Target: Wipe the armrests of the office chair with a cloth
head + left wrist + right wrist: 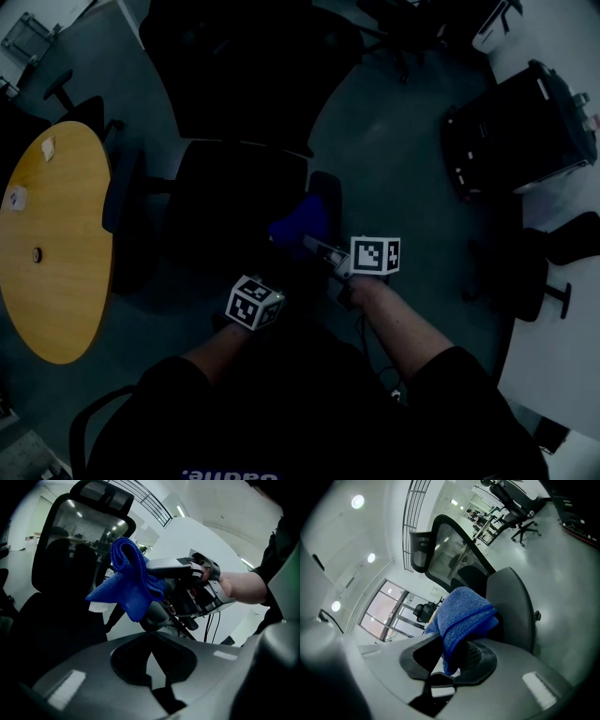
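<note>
A black office chair (234,202) stands below me, its mesh back (454,550) rising in both gripper views. My right gripper (452,648) is shut on a folded blue cloth (464,616). It holds the cloth (298,222) at the near end of the chair's right armrest (326,192), a grey pad (515,606) just beyond the cloth. In the left gripper view the cloth (129,583) hangs from the right gripper (154,571) over the armrest's end (154,616). My left gripper (151,637) sits close by on the left, jaws together and empty. Its marker cube (255,302) is over the seat's front edge.
A round wooden table (56,244) stands to the left. A black case (520,131) and a second chair (544,262) are on the right, beside a white desk (562,366). More chairs stand at the far side of the grey floor (394,122).
</note>
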The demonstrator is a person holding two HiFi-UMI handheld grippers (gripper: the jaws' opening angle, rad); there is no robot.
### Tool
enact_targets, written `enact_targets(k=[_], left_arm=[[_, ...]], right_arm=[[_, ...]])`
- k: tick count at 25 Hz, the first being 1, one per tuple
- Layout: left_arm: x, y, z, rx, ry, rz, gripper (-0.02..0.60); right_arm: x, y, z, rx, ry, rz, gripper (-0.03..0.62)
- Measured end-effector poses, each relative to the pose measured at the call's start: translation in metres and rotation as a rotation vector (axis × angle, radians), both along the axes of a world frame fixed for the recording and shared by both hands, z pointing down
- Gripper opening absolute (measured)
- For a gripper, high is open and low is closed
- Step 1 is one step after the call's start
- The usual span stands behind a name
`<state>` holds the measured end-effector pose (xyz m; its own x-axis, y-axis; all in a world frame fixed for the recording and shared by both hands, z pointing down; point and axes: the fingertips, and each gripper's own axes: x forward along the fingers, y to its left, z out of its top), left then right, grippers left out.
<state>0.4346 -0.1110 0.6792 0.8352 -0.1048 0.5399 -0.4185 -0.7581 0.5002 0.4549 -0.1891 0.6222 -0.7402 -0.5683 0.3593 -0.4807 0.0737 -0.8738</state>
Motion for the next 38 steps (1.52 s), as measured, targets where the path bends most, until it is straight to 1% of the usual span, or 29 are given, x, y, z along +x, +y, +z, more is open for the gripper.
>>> enact_targets(k=[6, 8, 10, 13, 17, 20, 24, 26, 28, 31, 34, 38], left_arm=[[-0.006, 0.011, 0.007, -0.01, -0.015, 0.075, 0.012], [-0.005, 0.012, 0.006, -0.006, -0.004, 0.083, 0.012], [-0.002, 0.014, 0.005, -0.012, 0.006, 0.091, 0.012], [0.001, 0.019, 0.003, -0.008, -0.005, 0.123, 0.012], [0.007, 0.018, -0.001, -0.002, -0.012, 0.134, 0.012], [0.008, 0.015, -0.001, 0.002, -0.025, 0.133, 0.012], [0.008, 0.011, 0.004, -0.001, -0.051, 0.133, 0.012], [0.008, 0.011, 0.005, -0.003, -0.059, 0.138, 0.012], [0.01, 0.009, 0.005, -0.006, -0.053, 0.137, 0.012], [0.012, 0.005, 0.002, -0.008, -0.048, 0.139, 0.012], [0.015, 0.002, 0.001, -0.013, -0.06, 0.152, 0.012], [0.018, 0.003, 0.003, -0.007, -0.073, 0.166, 0.012]], right_arm=[[-0.023, 0.041, -0.01, -0.013, -0.03, -0.011, 0.081], [-0.023, 0.052, -0.016, -0.011, -0.048, 0.006, 0.081], [-0.015, 0.055, -0.028, 0.005, -0.073, 0.046, 0.081], [0.012, 0.044, -0.051, 0.057, -0.092, 0.113, 0.081], [0.068, 0.004, -0.071, 0.151, -0.032, 0.174, 0.081], [0.109, -0.031, -0.076, 0.182, -0.024, 0.243, 0.081], [0.145, -0.07, -0.06, 0.158, -0.047, 0.331, 0.081], [0.156, -0.081, -0.044, 0.136, -0.042, 0.349, 0.081], [0.16, -0.085, -0.028, 0.111, -0.043, 0.355, 0.081], [0.155, -0.076, -0.013, 0.082, -0.072, 0.355, 0.081], [0.15, -0.063, -0.005, 0.063, -0.102, 0.358, 0.081], [0.142, -0.036, 0.003, 0.038, -0.122, 0.347, 0.081]])
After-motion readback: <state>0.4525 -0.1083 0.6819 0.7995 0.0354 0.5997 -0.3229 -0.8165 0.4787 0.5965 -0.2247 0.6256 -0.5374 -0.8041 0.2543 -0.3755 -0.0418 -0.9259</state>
